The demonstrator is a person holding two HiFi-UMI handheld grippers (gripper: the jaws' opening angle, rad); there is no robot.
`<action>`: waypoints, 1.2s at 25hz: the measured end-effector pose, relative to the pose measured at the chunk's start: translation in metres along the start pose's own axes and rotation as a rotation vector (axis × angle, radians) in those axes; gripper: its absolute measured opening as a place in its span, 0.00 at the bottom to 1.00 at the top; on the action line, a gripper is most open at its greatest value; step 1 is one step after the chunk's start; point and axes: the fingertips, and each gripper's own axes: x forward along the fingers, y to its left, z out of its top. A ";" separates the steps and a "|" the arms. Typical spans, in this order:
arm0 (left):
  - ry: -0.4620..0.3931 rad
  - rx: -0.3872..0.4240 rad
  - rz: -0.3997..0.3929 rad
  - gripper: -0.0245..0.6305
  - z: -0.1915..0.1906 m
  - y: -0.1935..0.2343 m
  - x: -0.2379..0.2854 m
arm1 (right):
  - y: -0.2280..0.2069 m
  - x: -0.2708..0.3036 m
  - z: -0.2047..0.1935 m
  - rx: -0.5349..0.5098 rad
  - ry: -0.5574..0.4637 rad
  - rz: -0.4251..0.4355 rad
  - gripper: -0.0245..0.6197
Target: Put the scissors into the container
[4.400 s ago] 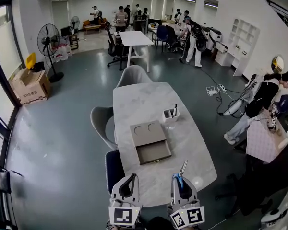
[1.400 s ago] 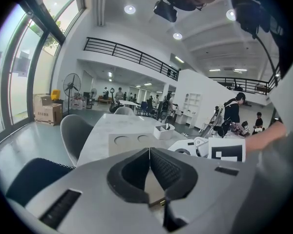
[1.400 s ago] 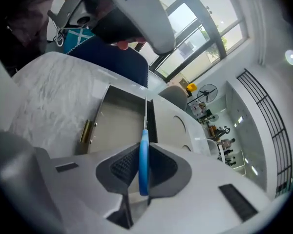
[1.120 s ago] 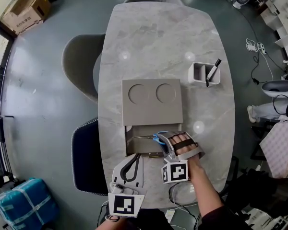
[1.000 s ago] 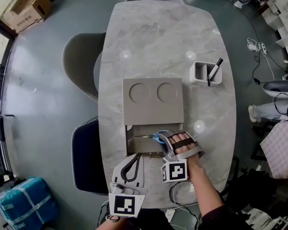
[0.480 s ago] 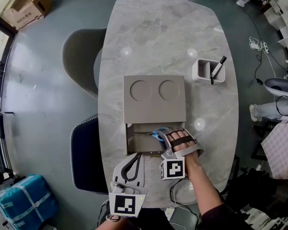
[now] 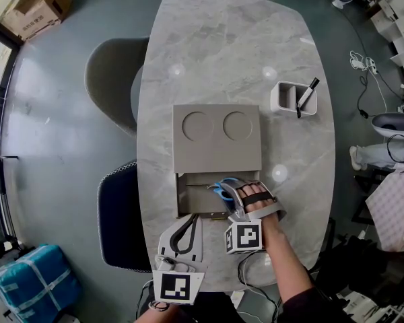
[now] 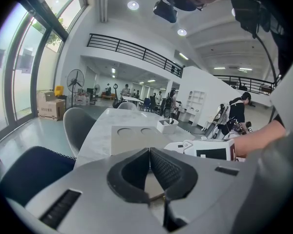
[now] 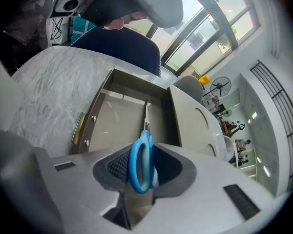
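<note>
2 jaws of our right claw [image 7: 230,197] are opening around the scissors [image 9: 141,164]. The blue handle loops stand on edge between the pads with a little room on either side, so we judge the grip as let go or nearly so. Ahead of the claw tips the blades reach low over the bare floor of the container's open drawer [image 9: 115,123]; we cannot tell whether the point touches it. To finish this release well, we think the claw should hold steady and low while the jaws spread fully, letting the loops drop free and the scissors settle flat along the drawer floor. After that it should draw straight back and up, so that no pad hooks a loop and drags the scissors out over the drawer's near rim. The container's lid [image 7: 217,136], with 2 round recesses, lies on the claw's right and needs no touching. Our left claw [image 8: 149,160] sits on the right claw's left, jaws pressed together with nothing between them. As for writing, we read none: the marker cube [image 7: 244,237] behind the claw bears only a black-and-white square pattern. The scissors and container show no brand, and the print on the cardboard box [image 7: 35,13] far beyond the claw is too small to read.
</note>
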 end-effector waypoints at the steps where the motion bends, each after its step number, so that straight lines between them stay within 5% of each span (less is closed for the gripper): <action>1: 0.001 0.001 0.000 0.06 0.000 0.000 0.000 | 0.002 0.001 -0.001 0.009 -0.002 0.010 0.19; 12: -0.005 -0.002 -0.002 0.06 0.003 -0.002 0.000 | 0.019 -0.006 -0.007 0.078 0.035 0.183 0.30; 20: 0.002 0.004 -0.006 0.06 0.000 -0.003 0.001 | 0.017 -0.021 -0.004 0.130 0.024 0.186 0.30; 25: -0.002 0.009 -0.011 0.06 0.001 -0.006 0.002 | 0.013 -0.025 -0.004 0.131 0.021 0.149 0.25; 30: -0.004 0.024 -0.016 0.06 0.003 -0.008 -0.001 | -0.002 -0.033 0.002 0.149 0.008 0.059 0.05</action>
